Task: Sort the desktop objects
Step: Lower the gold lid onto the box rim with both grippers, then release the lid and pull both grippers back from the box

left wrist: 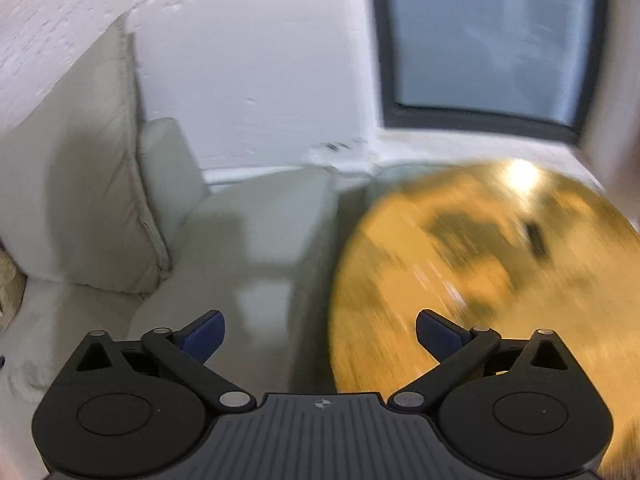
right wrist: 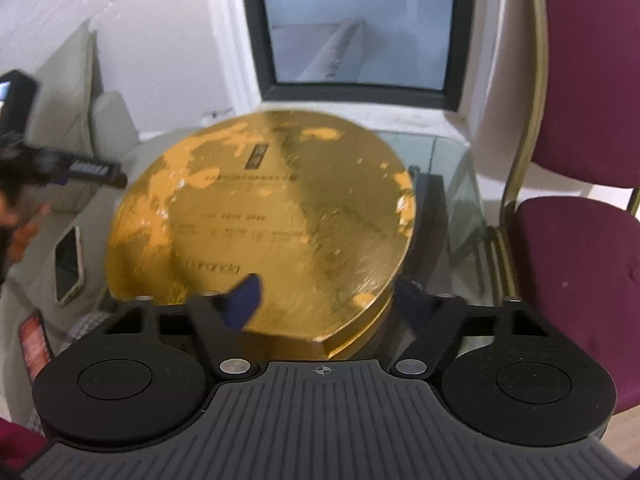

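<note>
My left tool (left wrist: 320, 334): fingers spread wide, nothing between, hanging over pale sofa (left wrist: 248, 232) beside gold round board (left wrist: 472, 264). Board badly motion-blurred here, print unreadable.

My right tool (right wrist: 324, 300): blue fingers spread either side of board's near edge; right finger hidden behind board, so I cannot tell whether grasping it. Board lies on glass counter (right wrist: 452, 168), covering most of it. Phone (right wrist: 69, 264) on sofa, left. Maroon chair (right wrist: 580, 240) cut off at right.

a glass table (right wrist: 460, 168) with rounded corners stands below the window; the round gold board (right wrist: 280, 216) appears to rest on it, overhanging its near edge. a pale sofa (right wrist: 92, 216) beside it carries a phone (right wrist: 68, 264), lying face up.
</note>
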{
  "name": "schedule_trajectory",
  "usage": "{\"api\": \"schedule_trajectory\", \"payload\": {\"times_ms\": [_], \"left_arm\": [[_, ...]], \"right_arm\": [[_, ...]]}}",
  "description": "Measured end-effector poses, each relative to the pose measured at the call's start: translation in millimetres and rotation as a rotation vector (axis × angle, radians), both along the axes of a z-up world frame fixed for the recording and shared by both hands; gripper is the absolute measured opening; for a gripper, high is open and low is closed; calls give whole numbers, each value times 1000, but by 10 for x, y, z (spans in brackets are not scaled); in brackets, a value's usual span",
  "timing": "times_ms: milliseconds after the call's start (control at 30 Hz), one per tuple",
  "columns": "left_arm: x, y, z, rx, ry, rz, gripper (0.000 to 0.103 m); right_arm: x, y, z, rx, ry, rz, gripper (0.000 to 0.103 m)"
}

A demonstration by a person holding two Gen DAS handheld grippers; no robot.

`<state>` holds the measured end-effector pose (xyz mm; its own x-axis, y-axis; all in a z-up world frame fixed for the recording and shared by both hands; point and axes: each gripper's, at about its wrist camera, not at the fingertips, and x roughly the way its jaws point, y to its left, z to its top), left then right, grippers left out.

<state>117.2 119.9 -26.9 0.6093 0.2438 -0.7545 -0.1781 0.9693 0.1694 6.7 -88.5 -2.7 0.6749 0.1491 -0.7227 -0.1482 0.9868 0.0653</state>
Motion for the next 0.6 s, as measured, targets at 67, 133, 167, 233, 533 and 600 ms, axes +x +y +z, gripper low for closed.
{"api": "schedule_trajectory", "payload": {"times_ms": [67,133,167,233,533,600], "left_arm": [[-264,-128,-60,-10,24,-35,102],[-460,-212,-128,-20,47,-43,102],[-529,-236,-165,-25,57,-36,102],[-621,-262,-237,-35,69,-17,101],[-600,-228,-356,-13,102,30,101],[-614,-262,-354,-17,103,25,101]], "right_arm": [[24,64,-67,-11,18,25,56],[71,123,-126,-27,33,47,37],[105,148,-162,-36,43,57,33],[186,179,-248,-48,80,57,16],[374,237,-460,-93,176,32,15],[368,233,-441,-93,183,22,16]]}}
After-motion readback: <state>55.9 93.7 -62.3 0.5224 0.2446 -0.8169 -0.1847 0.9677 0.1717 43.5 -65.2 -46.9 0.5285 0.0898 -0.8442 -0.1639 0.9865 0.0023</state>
